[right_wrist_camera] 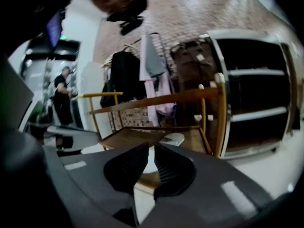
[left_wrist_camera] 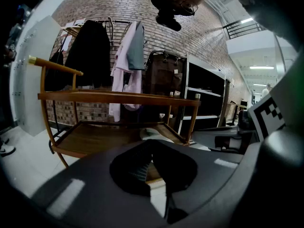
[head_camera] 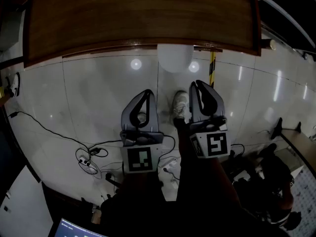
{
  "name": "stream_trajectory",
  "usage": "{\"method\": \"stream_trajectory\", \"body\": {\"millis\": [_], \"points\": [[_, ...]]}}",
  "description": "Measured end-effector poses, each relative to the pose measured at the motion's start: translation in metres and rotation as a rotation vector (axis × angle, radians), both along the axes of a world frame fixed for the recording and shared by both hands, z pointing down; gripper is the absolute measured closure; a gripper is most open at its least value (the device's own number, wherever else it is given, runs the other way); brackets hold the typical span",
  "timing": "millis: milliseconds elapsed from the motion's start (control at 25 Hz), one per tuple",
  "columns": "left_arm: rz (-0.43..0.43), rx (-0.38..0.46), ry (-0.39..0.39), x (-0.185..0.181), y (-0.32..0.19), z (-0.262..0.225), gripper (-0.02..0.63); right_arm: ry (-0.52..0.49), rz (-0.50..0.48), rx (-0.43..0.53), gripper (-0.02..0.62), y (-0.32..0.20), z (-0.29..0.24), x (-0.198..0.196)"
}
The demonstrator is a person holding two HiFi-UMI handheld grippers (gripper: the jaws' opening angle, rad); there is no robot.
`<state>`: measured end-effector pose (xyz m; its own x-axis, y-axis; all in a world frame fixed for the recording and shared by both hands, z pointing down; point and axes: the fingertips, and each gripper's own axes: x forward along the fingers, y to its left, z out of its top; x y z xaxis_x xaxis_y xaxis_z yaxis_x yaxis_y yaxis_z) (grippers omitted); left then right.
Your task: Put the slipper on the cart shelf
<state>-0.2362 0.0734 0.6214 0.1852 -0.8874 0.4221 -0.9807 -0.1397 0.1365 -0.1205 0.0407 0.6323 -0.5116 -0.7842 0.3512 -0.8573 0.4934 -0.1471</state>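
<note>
A white slipper [left_wrist_camera: 151,133] lies on the lower shelf [left_wrist_camera: 90,137] of the wooden cart [head_camera: 138,19]. In the head view its rounded end [head_camera: 174,57] sticks out under the cart's top. It also shows on that shelf in the right gripper view [right_wrist_camera: 172,138]. My left gripper [head_camera: 147,92] hangs over the floor in front of the cart, apart from the slipper, its jaws together and empty. My right gripper [head_camera: 198,84] hangs beside it at the same height, fingertips nearly meeting with nothing between them. Both point toward the cart.
White tiled floor [head_camera: 98,88] lies under both grippers. A person's shoe [head_camera: 180,104] stands between them. Cables and a power strip [head_camera: 89,159] lie at the left. A yellow-black pole [head_camera: 213,68] stands by the cart's right corner. Coats [left_wrist_camera: 121,51] hang behind the cart, beside black shelving [left_wrist_camera: 204,94].
</note>
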Motion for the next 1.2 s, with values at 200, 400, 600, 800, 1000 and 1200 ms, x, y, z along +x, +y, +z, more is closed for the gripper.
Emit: {"method": "stream_trajectory", "body": {"millis": [200,400,600,800,1000,1200], "points": [[-0.006,-0.009,0.000,-0.003,-0.007,0.004,0.591,-0.074,0.058,-0.094,0.549,-0.017,0.016,0.008],[-0.027,-0.019,0.003,-0.004,-0.015,0.006,0.591,-0.169,0.080,-0.235,0.507,-0.029,0.038,0.005],[-0.036,-0.024,-0.005,-0.004,-0.022,0.006,0.591,-0.299,0.121,-0.406,0.437,-0.038,0.068,0.005],[-0.054,-0.023,-0.005,-0.009,-0.029,0.006,0.591,-0.453,0.145,-0.552,0.400,-0.046,0.093,-0.004],[-0.065,-0.032,-0.005,-0.010,-0.028,0.009,0.591,-0.604,0.164,-0.656,0.391,-0.059,0.105,-0.020],[-0.111,-0.056,-0.001,-0.017,-0.020,0.012,0.591,-0.719,0.181,-0.730,0.391,-0.065,0.113,-0.030]]}}
